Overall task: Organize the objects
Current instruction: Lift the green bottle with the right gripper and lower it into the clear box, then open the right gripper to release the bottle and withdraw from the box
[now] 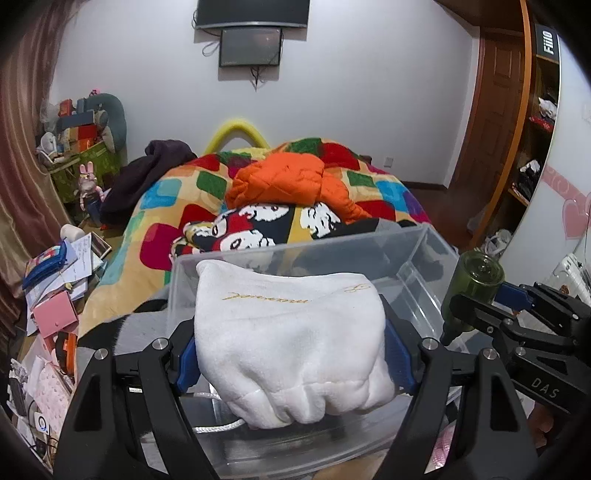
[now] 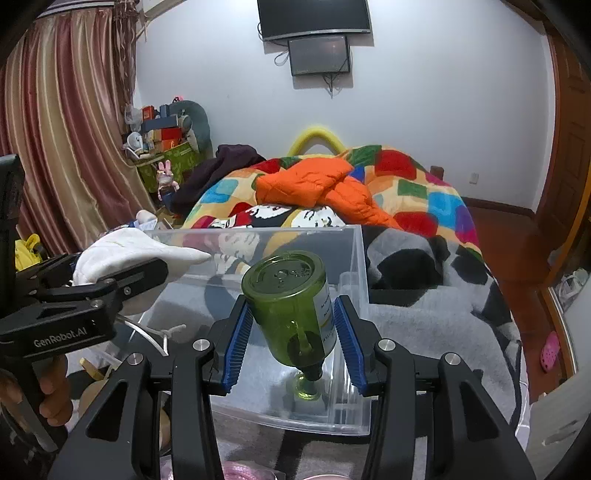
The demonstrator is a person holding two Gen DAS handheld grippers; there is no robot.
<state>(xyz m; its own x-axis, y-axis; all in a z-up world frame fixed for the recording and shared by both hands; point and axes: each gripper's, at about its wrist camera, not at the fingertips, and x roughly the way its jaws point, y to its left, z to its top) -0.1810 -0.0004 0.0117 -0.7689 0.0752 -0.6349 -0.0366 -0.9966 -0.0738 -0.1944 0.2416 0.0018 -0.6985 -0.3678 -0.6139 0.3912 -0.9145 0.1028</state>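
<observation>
Left tongs [image 1: 295,350] clamp a white fleece pouch [image 1: 291,347] with gold lettering, frame centre; right tongs [image 2: 293,332] pinch an inverted green bottle [image 2: 290,302] over the clear bin [image 2: 360,258]; patchwork bed [image 2: 424,192] behind.

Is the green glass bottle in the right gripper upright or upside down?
Upside down. The green glass bottle shows its flat base toward the camera, and its black cap points down over the clear plastic box.

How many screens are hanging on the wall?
2. The bigger dark screen hangs at the top of the white wall, cut off by the picture's edge. The smaller screen hangs right below it, with cables dangling underneath. None other shows.
</observation>
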